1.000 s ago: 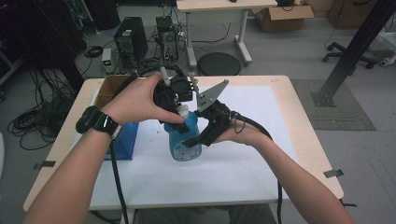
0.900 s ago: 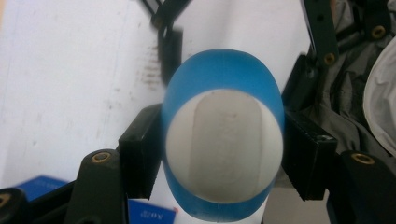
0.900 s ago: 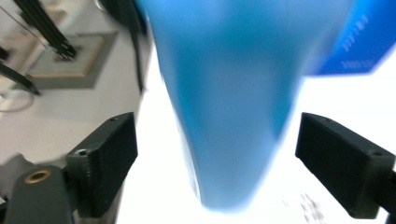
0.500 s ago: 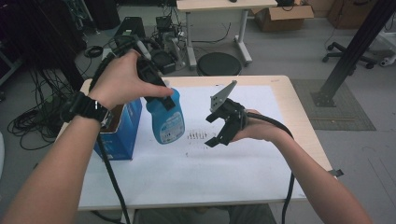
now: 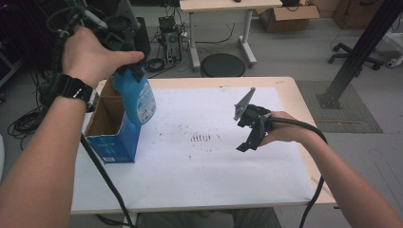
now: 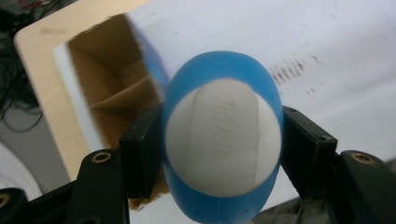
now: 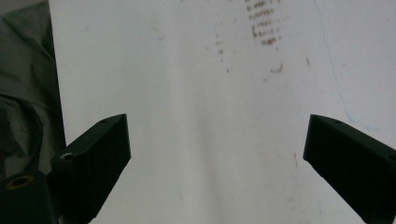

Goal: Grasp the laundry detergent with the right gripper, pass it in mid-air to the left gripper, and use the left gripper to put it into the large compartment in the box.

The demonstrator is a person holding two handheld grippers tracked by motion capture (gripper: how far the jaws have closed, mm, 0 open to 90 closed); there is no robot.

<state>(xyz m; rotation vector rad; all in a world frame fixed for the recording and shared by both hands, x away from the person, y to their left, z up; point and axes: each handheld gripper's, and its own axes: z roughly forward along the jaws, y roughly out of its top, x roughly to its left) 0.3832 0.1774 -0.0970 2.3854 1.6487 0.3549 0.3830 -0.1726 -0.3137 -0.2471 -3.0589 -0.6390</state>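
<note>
A blue spray bottle with a white label hangs in the air over an open blue cardboard box at the table's left edge. My left gripper is shut on the bottle's upper part, mostly hidden under the hand. In the left gripper view both black pads press the sides of the bottle, with the box's brown inside below it. My right gripper hovers over the white sheet right of centre. Its jaws have just been opening and stand wide with nothing between them.
Dark smudges mark the middle of the sheet. The wooden table edge runs close to the right hand. Behind the table stand a black stool, a second desk and computer gear with cables.
The left hand lifted the bottle up and to the left, over the box. The right gripper let go of the bottle, opened and drew away to the right.
</note>
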